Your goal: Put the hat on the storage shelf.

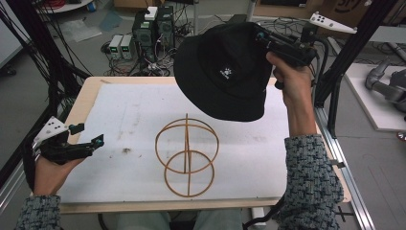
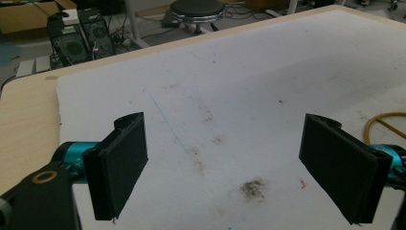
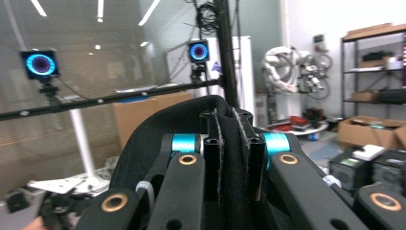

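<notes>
A black bucket hat (image 1: pixel 225 72) with a small white logo hangs in the air above the far right of the table. My right gripper (image 1: pixel 266 42) is shut on its brim; in the right gripper view the black fabric (image 3: pixel 232 143) is pinched between the two jaws. Below it, near the middle of the white mat (image 1: pixel 129 115), stands a wooden hoop stand (image 1: pixel 186 155) made of crossed rings. My left gripper (image 1: pixel 95 141) rests low at the table's left edge, open, with bare mat between its jaws (image 2: pixel 225 163); a curve of the hoop stand (image 2: pixel 383 124) shows at right.
The mat carries a few dark stains (image 1: pixel 126 150). Beyond the far edge of the table sit computer boxes and cables (image 1: pixel 148 28) on the floor. A black frame post (image 1: pixel 349 52) rises at the right of the table.
</notes>
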A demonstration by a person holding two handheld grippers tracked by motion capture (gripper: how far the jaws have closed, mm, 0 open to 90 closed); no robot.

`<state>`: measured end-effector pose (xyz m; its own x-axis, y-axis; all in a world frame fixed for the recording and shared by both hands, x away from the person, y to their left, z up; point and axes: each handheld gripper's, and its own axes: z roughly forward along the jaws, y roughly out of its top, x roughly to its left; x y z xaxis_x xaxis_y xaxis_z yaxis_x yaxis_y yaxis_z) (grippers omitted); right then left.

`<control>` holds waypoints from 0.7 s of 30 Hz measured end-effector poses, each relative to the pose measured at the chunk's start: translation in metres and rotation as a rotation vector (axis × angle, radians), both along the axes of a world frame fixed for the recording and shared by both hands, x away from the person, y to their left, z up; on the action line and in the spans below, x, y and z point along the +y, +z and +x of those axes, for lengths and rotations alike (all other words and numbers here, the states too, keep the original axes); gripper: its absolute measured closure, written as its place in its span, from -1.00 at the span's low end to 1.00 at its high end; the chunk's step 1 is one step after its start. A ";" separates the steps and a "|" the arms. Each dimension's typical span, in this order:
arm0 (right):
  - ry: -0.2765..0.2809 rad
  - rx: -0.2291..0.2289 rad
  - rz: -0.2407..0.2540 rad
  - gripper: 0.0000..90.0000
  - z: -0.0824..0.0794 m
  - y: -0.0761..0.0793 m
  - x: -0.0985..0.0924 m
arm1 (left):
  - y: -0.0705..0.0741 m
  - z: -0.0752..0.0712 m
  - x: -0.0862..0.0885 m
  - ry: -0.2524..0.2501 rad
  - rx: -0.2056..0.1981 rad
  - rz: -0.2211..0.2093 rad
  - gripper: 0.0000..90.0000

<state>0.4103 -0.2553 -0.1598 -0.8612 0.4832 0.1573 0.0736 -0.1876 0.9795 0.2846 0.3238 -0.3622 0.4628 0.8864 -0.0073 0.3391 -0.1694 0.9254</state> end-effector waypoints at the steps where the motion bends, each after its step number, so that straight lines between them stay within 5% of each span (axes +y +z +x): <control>1: 0.027 -0.006 0.002 0.87 -0.002 0.001 0.002 | 0.000 0.000 0.000 -0.002 0.001 0.003 -0.62; 21: 0.263 -0.039 0.010 0.87 -0.017 0.006 0.020 | 0.000 0.000 -0.001 -0.003 0.000 0.005 -0.62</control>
<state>0.3937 -0.2349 -0.1541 -0.9625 0.2405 0.1252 0.0835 -0.1765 0.9807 0.2844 0.3233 -0.3619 0.4659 0.8848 -0.0027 0.3385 -0.1754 0.9245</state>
